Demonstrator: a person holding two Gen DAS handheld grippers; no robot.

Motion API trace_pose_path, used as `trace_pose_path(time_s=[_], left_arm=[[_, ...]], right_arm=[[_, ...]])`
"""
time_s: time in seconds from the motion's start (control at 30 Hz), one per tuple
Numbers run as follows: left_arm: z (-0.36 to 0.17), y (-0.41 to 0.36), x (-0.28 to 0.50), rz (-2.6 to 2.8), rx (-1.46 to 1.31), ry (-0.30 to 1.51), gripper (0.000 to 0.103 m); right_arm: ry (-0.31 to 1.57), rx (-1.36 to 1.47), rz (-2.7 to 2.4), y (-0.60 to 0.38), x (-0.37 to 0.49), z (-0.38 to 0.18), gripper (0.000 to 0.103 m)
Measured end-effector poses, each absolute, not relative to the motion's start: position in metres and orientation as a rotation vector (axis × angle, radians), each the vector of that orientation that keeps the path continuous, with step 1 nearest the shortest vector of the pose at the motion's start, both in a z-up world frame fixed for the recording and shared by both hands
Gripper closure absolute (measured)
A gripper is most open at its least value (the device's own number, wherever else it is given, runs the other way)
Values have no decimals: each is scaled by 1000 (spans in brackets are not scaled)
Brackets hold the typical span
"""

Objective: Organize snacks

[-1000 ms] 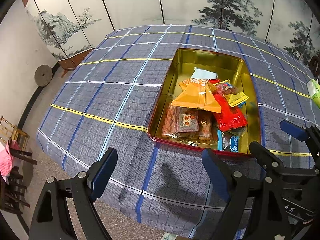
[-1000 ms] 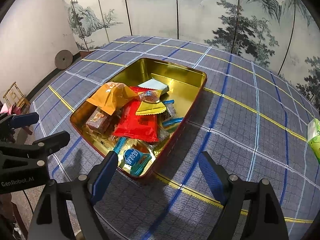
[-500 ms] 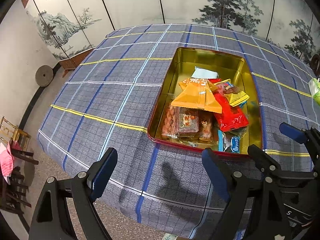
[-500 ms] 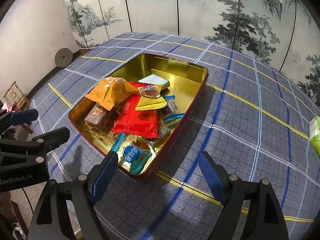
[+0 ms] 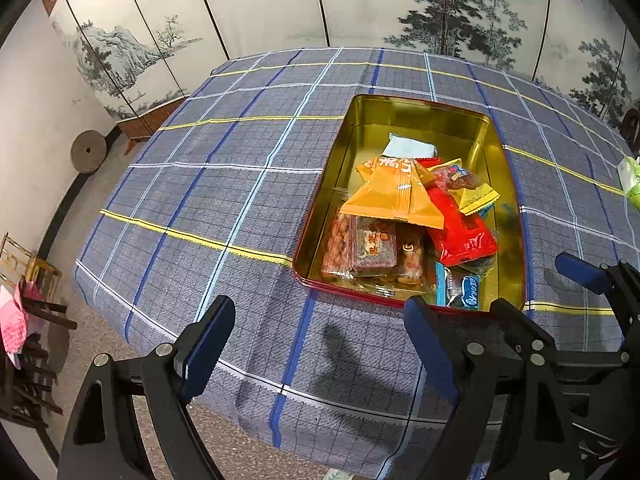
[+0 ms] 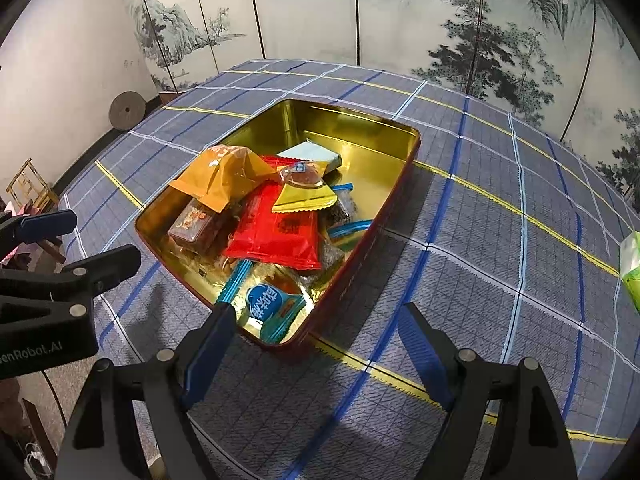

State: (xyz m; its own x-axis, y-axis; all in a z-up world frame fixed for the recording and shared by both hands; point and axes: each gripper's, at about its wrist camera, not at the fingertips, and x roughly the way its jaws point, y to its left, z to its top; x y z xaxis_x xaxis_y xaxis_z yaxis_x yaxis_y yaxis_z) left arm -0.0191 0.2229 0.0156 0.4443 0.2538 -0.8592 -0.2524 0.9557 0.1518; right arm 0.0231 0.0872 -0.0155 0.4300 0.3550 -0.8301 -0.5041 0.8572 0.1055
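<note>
Snacks mostly gathered in the tin; one green pack left out.

The tin (image 6: 400, 184) on the table (image 5: 224, 184) holds the piled snacks (image 6: 276, 232). Left claw (image 5: 320, 344) and right claw (image 6: 316, 344) hover spread and empty near its front edge. A green pack (image 6: 632, 264) lies well apart, seemingly the last to collect.

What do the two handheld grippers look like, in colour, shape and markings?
Both the left gripper and the right gripper have black angular frames with silver screws and two flat blue-padded fingers. The left gripper's body carries white "GenRobot.AI" lettering, partly cut off in the right wrist view.
</note>
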Motion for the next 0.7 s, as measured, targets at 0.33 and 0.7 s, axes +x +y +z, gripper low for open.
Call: trace_pose_path(time_s=[0.33,0.7], left_arm=[[15,224,-16,296,-17,1064,19],[16,223,-18,281,-38,1064,18]], right_arm=[[995,-165,530,85,24,-16,18],[988,-181,535,89,22,-15,18]])
